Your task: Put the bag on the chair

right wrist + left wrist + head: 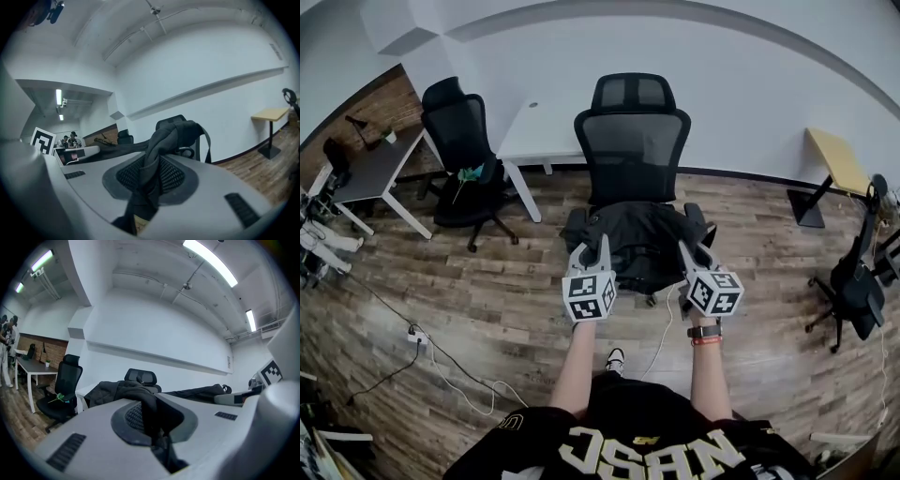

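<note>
Shirt (647,450): black, lettered, nearest my head camera.
Left gripper (592,246): jaws pressed on a fold of the bag (637,239), at the front of the chair (633,150), on my left.
Right gripper (686,251): jaws pinching bag fabric, at the chair's front, on my right.
Bag: black, spread over the chair's seat, between my grippers.
Chair: black mesh back, facing me.

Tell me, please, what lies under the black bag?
The chair: its backrest shows behind the bag, but the seat is covered, so whether the bag rests on it cannot be seen.
</note>
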A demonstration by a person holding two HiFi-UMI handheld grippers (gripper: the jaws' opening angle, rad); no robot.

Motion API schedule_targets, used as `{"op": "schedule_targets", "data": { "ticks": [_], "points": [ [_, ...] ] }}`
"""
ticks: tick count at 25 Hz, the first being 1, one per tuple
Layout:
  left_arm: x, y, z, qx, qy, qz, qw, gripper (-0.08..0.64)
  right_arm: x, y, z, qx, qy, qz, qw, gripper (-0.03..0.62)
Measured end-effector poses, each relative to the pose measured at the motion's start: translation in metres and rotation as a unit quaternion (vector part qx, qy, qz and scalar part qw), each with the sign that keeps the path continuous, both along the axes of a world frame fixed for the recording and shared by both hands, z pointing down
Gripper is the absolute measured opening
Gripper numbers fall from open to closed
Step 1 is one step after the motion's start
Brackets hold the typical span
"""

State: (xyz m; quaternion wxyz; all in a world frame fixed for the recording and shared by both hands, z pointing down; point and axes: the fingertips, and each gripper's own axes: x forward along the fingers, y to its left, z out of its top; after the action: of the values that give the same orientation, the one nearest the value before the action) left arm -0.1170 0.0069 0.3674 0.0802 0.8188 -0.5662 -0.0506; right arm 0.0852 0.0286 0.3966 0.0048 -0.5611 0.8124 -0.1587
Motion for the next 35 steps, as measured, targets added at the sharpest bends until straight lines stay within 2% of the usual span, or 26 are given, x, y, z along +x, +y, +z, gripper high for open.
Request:
{"op": "schedule_targets", "data": {
  "ticks": [8, 17, 24, 28, 35],
  "points": [
    [-0.016, -0.082, 0.013, -0.016, 0.005, 0.018, 0.9997, 0.026, -0.022, -0.078, 0.017, -0.025, 0.0, 0.011, 1.0, 0.077],
    [0.008, -0.142, 0.031, -0.038, 0.016, 0.04, 0.9984, 0.028, 0.001, -0.132, 0.037, -0.051, -0.005, 0.021, 0.998, 0.08],
    [0.029, -0.203, 0.05, -0.055, 0.011, 0.019, 0.9982, 0.026, 0.019, -0.206, 0.059, -0.067, -0.021, 0.004, 0.998, 0.082],
    [0.032, -0.237, 0.065, -0.075, 0.007, 0.002, 0.9971, 0.026, 0.022, -0.241, 0.079, -0.092, -0.019, -0.004, 0.996, 0.083],
    [0.043, -0.281, 0.099, -0.112, -0.004, -0.004, 0.9937, 0.028, 0.035, -0.29, 0.119, -0.134, -0.021, -0.014, 0.991, 0.083]
  ]
}}
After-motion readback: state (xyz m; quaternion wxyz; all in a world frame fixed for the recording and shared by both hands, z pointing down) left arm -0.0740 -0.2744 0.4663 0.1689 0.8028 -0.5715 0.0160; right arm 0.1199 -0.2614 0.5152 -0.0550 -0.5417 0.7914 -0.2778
